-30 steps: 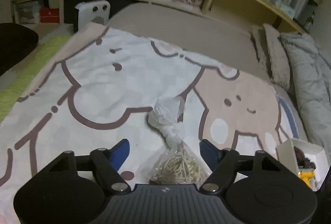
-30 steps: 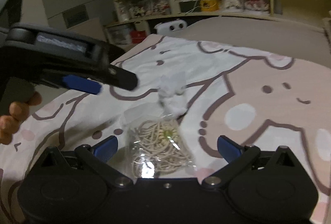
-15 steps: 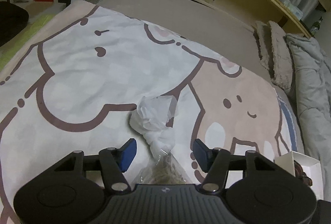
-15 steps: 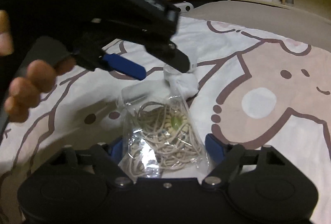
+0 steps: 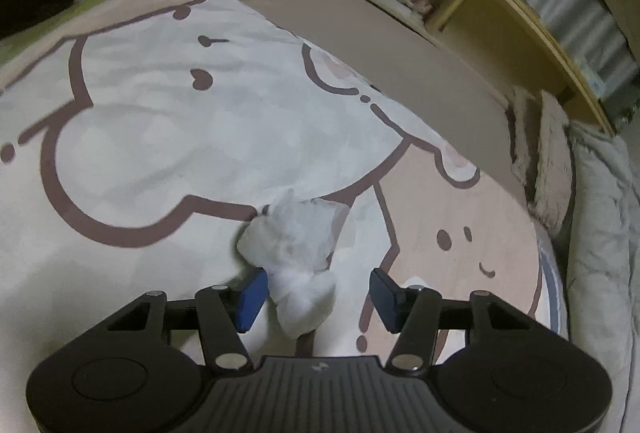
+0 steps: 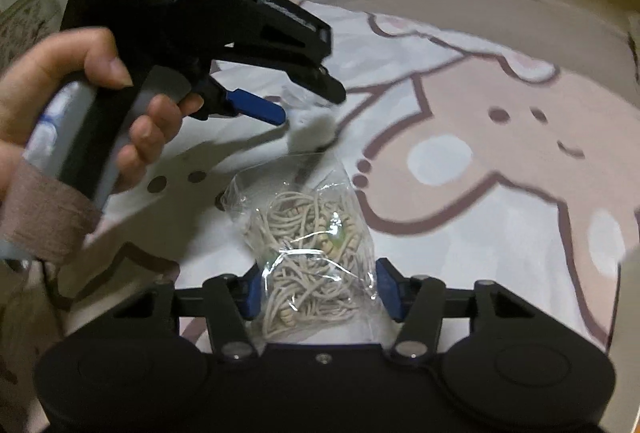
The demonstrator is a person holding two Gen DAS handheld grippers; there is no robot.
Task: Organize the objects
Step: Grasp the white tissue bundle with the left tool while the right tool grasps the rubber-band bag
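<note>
**Observer A:** Clear plastic, that was the bag point(image 6: 310, 253), full of pale cord. It lay on the cartoon-print blanket point(image 5: 160, 121), near edge, with its white paper-stuffed top point(image 5: 298, 261) pointing far.

**Observer B:** State of each tool?

**Observer A:** The right gripper point(image 6: 316, 291) had just been closing; both blue pads pressed the bag's lower sides, so it gripped the bag. The left gripper point(image 5: 316, 297) had also been closing. Its left pad touched the white top; its right pad stood clear, so nothing was clamped yet.

**Observer B:** Step in hand?

**Observer A:** Securing the bag at both ends, by my judgement. The next move called for the left jaws to finish closing on the top before any lift.
</note>
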